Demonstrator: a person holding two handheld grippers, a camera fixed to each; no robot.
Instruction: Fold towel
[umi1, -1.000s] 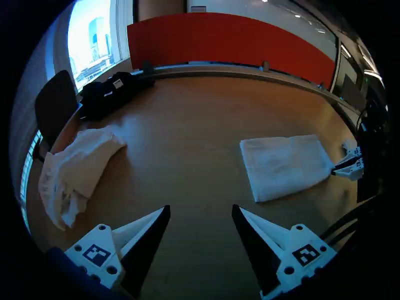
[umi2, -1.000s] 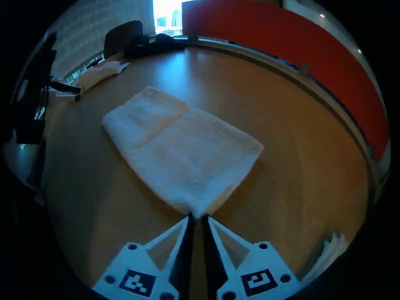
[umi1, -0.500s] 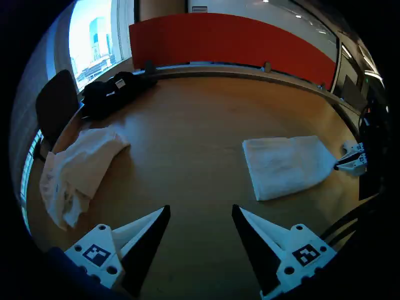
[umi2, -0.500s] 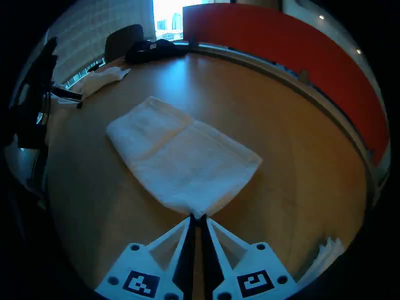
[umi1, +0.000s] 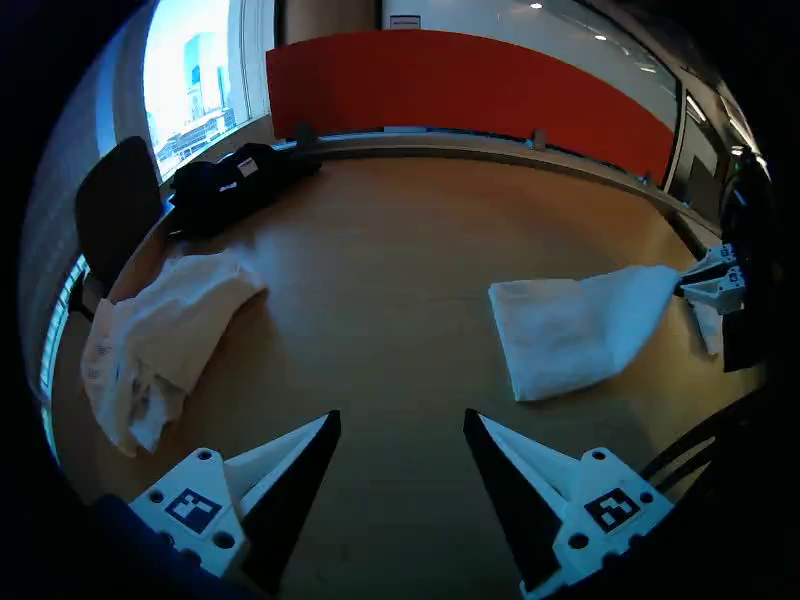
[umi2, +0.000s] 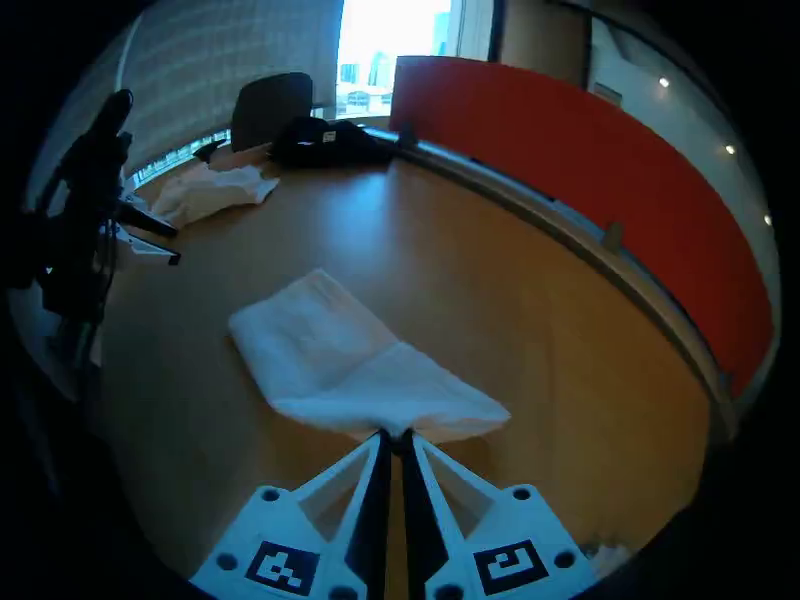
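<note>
A folded white towel (umi1: 575, 325) lies on the wooden table (umi1: 400, 260), right of centre in the left gripper view. My right gripper (umi2: 394, 438) is shut on the towel's (umi2: 340, 370) near corner and holds that end lifted off the table. In the left gripper view, that right gripper (umi1: 705, 285) is at the far right with the raised corner in it. My left gripper (umi1: 400, 420) hovers open over bare table, well to the left of the towel, with nothing between its fingers.
A crumpled white cloth (umi1: 160, 330) lies near the table's left edge. A black bag (umi1: 235, 180) sits at the back left beside a dark chair (umi1: 115, 205). A red partition (umi1: 470, 85) runs along the far side. Another white cloth (umi1: 708, 328) lies right of the towel.
My right gripper has risen with the towel's corner, so that end now hangs lifted while the rest stays flat. The left gripper has hardly moved.
</note>
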